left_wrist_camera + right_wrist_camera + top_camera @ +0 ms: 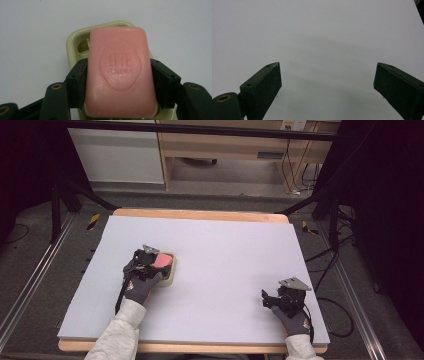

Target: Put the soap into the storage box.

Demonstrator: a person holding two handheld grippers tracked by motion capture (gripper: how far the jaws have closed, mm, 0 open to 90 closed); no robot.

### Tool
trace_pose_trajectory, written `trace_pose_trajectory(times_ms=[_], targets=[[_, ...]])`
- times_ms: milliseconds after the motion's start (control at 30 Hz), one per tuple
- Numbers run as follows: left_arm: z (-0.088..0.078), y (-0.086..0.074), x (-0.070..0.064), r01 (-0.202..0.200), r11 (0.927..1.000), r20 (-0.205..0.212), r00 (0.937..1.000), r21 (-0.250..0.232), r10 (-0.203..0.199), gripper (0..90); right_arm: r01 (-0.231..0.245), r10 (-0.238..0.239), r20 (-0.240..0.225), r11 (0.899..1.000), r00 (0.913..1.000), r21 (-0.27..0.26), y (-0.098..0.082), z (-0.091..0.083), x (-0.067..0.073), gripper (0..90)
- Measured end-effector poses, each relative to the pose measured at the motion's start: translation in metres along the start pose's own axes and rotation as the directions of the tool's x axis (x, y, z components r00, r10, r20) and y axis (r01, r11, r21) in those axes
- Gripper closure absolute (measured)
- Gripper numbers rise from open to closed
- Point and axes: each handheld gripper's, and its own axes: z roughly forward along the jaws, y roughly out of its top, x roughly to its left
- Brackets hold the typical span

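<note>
1. Gripping a pink soap bar (121, 72), the left tool (119, 77) has one black jaw pressed on each long side of the bar, about midway along its length.
2. Soap bar: rounded rectangle with an embossed oval stamp on the upper face, characters above Latin letters. It runs lengthwise straight out from the left tool, its far end reaching past the jaw tips.
3. Directly beneath the bar sits a pale yellow-green soap dish (75, 42). Its rim shows beyond the bar's far end and off to one side of the jaws. Whether the bar rests on the dish or hangs just above it, cannot tell.
4. High view: left tool (150, 262) in a grey-gloved hand (142, 287), the soap bar (161, 260) and the dish (170, 272) right at its front end, on the left half of the lilac worktop (225, 255).
5. Right tool (327, 85): jaws spread wide, nothing between them, bare worktop (317, 37) ahead of them.
6. High view: right tool (270, 299) sits low over the worktop near the near right corner, well apart from the left tool and the soap.
</note>
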Motion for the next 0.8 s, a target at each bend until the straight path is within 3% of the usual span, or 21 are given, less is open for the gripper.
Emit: trace_pose_trajectory(times_ms=[567,800], targets=[[-0.0005,-0.0014,-0.0012,-0.001,1.0,0.0,1.0,0.003,0.001,36.7,0.001,-0.001,0.001,1.0,1.0,-0.001,-0.0001,0.0,0.0002,7.8],[-0.0083,0.0001,0.0013,0.027,0.9986,0.037,0.999,-0.045,-0.025,33.2,-0.001,0.001,0.002,1.0,1.0,-0.001,-0.0001,0.0,0.0003,7.7]])
